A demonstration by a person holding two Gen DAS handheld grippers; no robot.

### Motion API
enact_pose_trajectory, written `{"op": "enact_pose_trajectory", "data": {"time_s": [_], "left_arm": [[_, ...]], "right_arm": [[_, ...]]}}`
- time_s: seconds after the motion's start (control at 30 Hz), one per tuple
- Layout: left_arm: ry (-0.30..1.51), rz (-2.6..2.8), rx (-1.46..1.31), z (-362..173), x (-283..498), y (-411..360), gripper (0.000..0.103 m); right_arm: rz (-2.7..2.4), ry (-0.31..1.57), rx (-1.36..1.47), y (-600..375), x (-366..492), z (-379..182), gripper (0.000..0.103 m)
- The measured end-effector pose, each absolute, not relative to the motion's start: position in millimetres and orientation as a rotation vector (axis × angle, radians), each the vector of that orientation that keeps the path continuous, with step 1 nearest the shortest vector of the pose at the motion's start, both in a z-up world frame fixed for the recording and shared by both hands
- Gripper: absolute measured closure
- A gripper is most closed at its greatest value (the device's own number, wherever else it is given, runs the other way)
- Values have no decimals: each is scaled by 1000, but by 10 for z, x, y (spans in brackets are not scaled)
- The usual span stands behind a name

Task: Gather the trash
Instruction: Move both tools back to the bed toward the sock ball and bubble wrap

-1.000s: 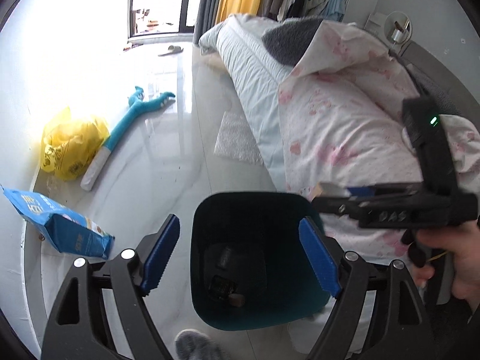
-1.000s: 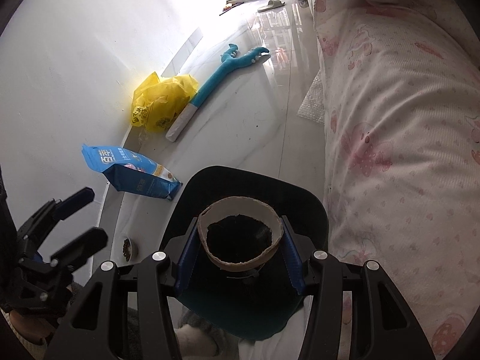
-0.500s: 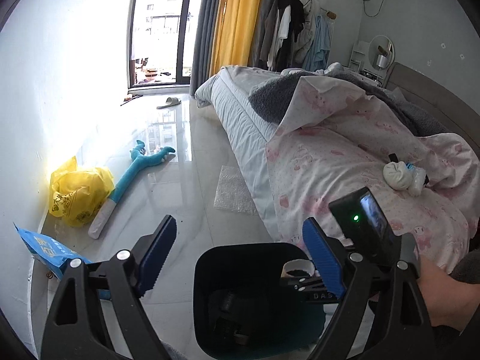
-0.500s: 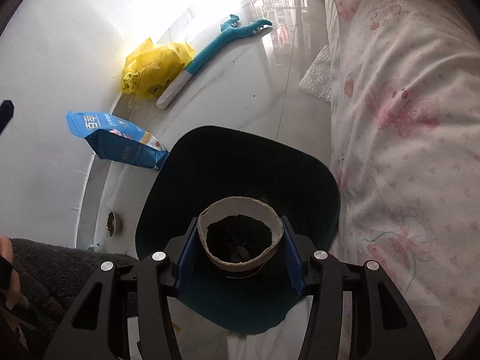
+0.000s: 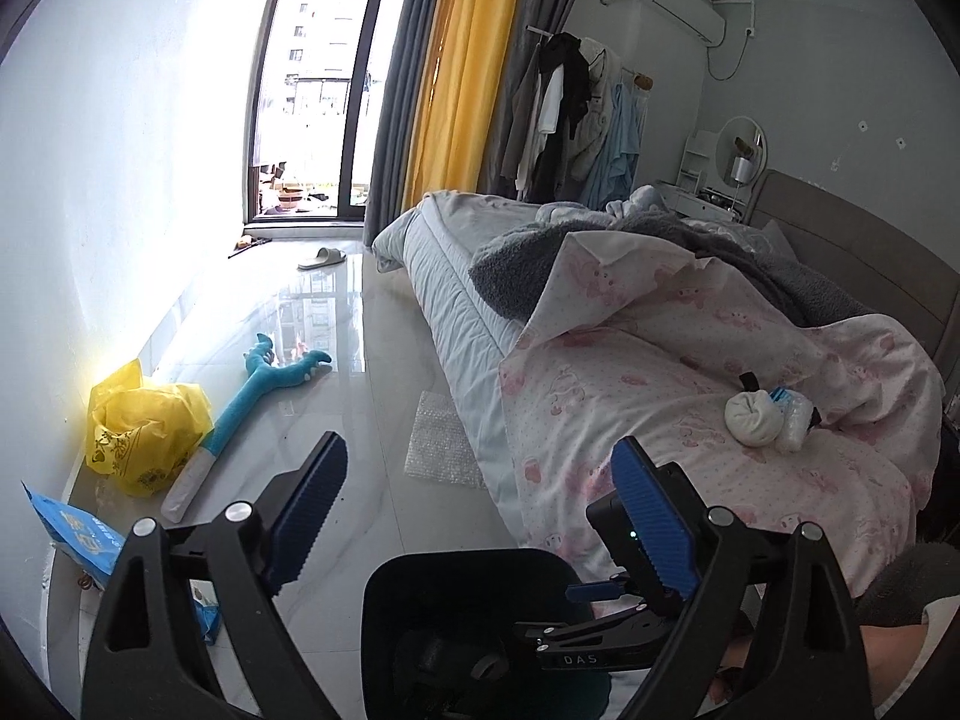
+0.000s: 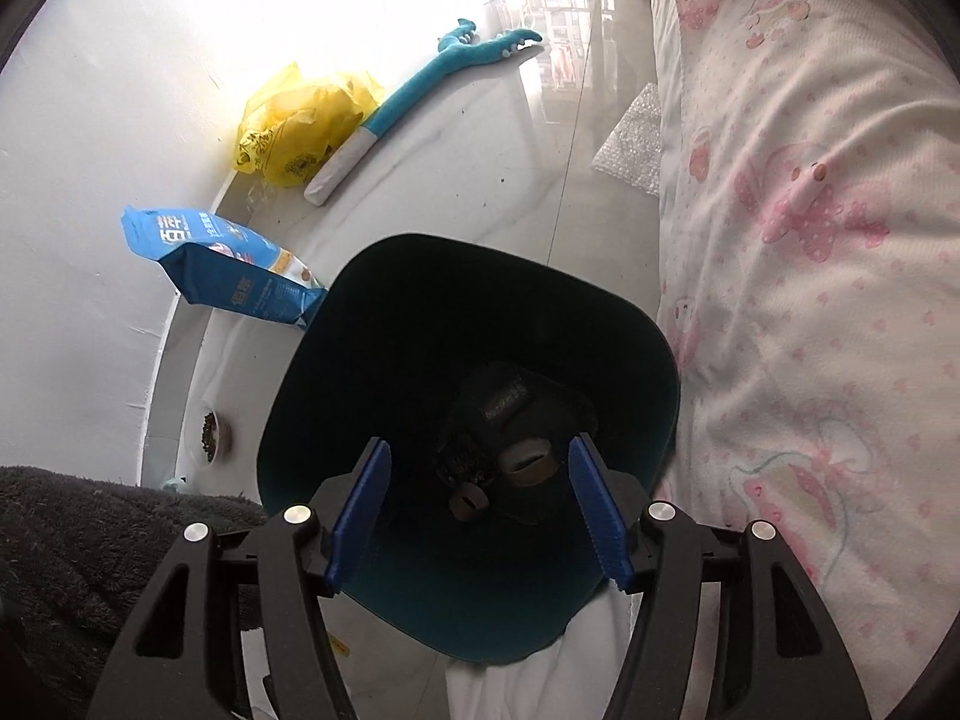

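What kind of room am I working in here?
Most likely a lived-in bedroom. An unmade bed with a pink printed duvet fills the right side, clothes hang on a rack by the yellow curtain, and a dark bin stands on the glossy floor beside the bed.

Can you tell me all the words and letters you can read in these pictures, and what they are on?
"DAS": white letters on the right hand-held gripper, seen from the left camera.
Blue bag: big white Chinese characters, the first reads "百"; the rest is too blurred.
Yellow plastic bag: dark print and a round sign, too small to read.
Dark packet inside the trash bin: a pale line of print, too dim to read.
Nothing else has readable writing.
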State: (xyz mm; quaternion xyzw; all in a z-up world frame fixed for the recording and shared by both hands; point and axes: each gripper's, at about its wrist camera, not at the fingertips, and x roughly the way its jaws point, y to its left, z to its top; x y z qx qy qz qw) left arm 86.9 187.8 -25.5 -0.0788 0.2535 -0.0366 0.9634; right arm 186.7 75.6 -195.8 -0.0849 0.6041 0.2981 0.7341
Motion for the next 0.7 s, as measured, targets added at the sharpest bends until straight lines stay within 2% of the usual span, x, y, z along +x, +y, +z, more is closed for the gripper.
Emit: {"op": "enact_pose_trajectory", "data": {"time_s": [0.2,0.3,0.7], "left_arm": [[456,-73,-141,-115,858,1786,9],[438,-83,-142,-55,878,1714,8],[450,-134,-137,-6,1081,1326,8]], "right_arm": [[673,1228,-178,609,1837,-1676,40],[682,1136,-200,543,1791,-1462,36],[625,882,-185,-70,1822,-784,33]]}}
